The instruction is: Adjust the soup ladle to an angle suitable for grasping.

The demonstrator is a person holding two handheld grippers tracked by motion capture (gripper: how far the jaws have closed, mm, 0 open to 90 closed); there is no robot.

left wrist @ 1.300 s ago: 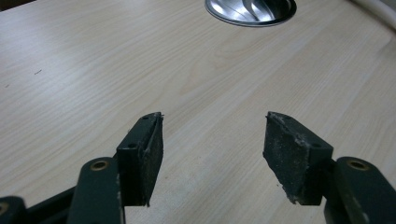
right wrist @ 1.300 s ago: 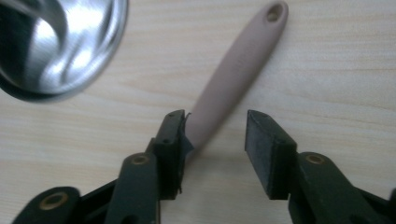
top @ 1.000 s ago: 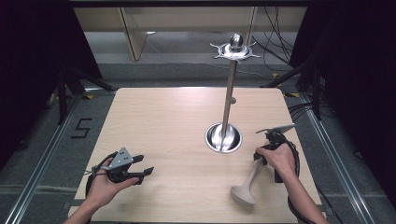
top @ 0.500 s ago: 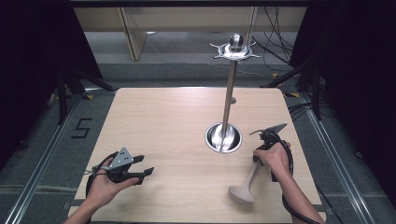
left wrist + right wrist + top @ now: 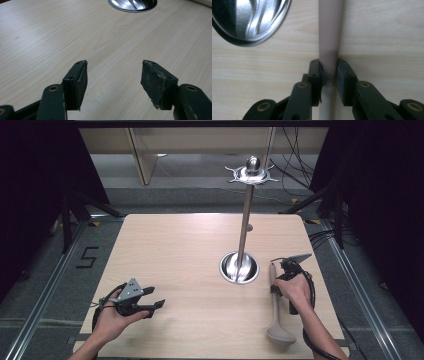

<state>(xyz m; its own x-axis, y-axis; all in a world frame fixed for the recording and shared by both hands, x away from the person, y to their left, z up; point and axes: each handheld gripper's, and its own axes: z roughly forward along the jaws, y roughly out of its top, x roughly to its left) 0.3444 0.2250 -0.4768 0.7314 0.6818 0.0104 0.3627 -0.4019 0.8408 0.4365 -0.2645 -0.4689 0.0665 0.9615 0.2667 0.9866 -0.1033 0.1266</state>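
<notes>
A beige ladle [image 5: 275, 312] lies along the table's right side, bowl end toward the front edge. My right gripper [image 5: 276, 281] is shut on its handle near the far end. In the right gripper view both jaws press the handle [image 5: 330, 32] between them at my right gripper [image 5: 329, 65]. A metal stand [image 5: 245, 220] rises from a round shiny base [image 5: 240, 268] just left of that gripper, topped by a ring of hooks [image 5: 251, 174]. My left gripper [image 5: 156, 297] is held at the front left, open and with nothing in it, as my left gripper [image 5: 114, 66] also appears in its own view.
The wooden table [image 5: 180, 250] is bare on its left and middle. The stand's base [image 5: 249, 20] sits close beside the ladle handle. It lies ahead of the left jaws [image 5: 132, 3]. Dark floor, rails and cables surround the table.
The ladle has turned in the right gripper: its bowl end swung right, so it lies more nearly straight toward the front edge. The left gripper has stayed put.
</notes>
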